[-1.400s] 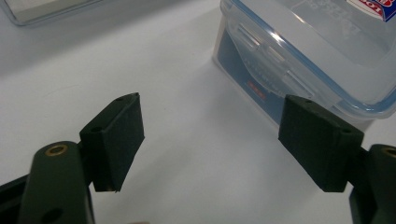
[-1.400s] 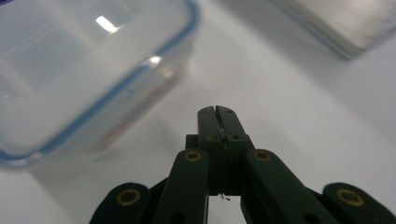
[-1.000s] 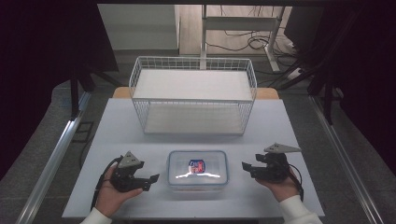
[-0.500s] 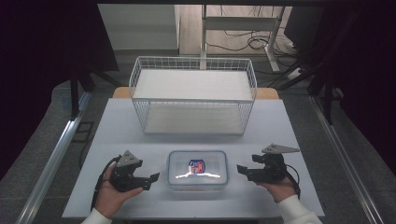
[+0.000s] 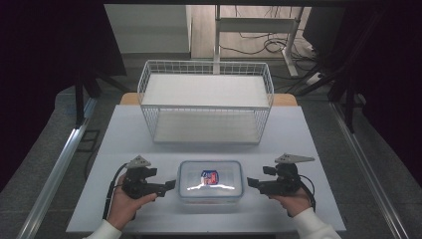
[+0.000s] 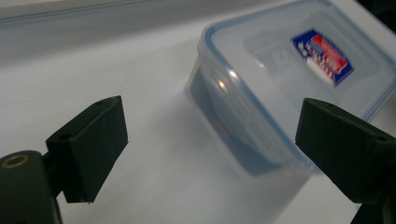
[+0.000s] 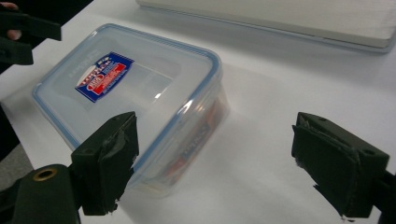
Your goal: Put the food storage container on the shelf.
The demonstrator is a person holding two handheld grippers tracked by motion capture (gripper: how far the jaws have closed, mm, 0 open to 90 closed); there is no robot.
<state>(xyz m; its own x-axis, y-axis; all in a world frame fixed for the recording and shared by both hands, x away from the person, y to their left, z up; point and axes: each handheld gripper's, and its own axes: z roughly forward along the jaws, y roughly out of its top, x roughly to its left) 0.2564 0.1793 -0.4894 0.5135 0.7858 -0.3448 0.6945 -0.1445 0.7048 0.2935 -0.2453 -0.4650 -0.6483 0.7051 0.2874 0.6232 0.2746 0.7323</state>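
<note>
A: Left gripper point(image 5: 171, 185)?
B: Jaws spread, just been opening, nothing between them. Lidded plastic container point(image 5: 211, 180) lies just beyond its tips, apart.

A: Right gripper point(image 5: 252, 183)?
B: Jaws also wide, just been opening, gap bare. Same container just past its tips, untouched.

A: Farther out?
B: Wire basket point(image 5: 206, 102), well beyond both.

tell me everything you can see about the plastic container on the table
The plastic container is a clear, rounded-rectangular box with a blue-rimmed lid shut on top and a red, white and blue label at the lid's centre. It sits flat near the front edge of the white table, in front of the wire basket. Nothing touches it.
</note>
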